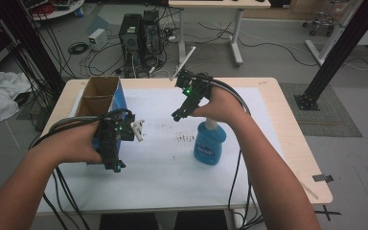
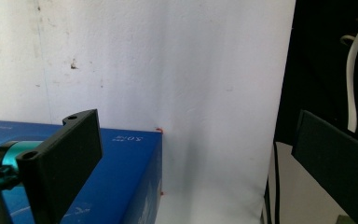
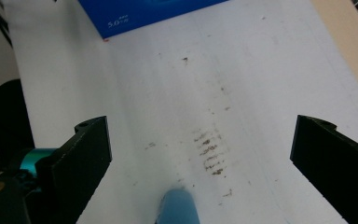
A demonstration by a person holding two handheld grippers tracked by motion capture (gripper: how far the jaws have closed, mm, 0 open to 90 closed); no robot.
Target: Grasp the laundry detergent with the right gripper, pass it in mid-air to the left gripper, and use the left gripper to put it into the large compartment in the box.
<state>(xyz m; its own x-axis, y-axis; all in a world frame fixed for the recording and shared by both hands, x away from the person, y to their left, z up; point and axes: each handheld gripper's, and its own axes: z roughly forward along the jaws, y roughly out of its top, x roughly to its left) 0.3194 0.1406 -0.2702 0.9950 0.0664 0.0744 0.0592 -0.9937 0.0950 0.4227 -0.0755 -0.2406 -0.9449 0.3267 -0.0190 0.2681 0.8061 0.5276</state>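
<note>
Bottle (image 1: 210, 146): blue, upright on the white sheet (image 1: 163, 163), right of centre on the worktop (image 1: 297, 158). Its top sits under my right hand (image 1: 223, 103). In the right gripper view the blue cap (image 3: 177, 207) rises between my jaws at the bottom edge, touching neither.

Right gripper (image 1: 178, 115): jaws spread wide, grasping nothing, hovering over the bottle and pointing toward a patch of brown smudges (image 3: 212, 154) on the sheet.

Box (image 1: 100, 103): blue card, top open, at the left of the sheet, well apart from the bottle. Left gripper (image 1: 112, 163) is just beside its near end; in the left gripper view one jaw is over the box's blue face (image 2: 130, 172), the other off to the side. Jaws released, nothing between them. I can't tell whether the near jaw touches the box.

My read: next is closing on the bottle near its top.

Risks:
- The cap is low in frame, off from midway between the jaws. If I close from here, one jaw lands first and tips the bottle.
- The bottle looks smooth and tapered, so a high grip may slip.
- The cable (image 1: 242, 103) trails past the bottle and could drag it on a swing.
- The left jaw could nudge the box, which looks light, if I shift that hand.
</note>
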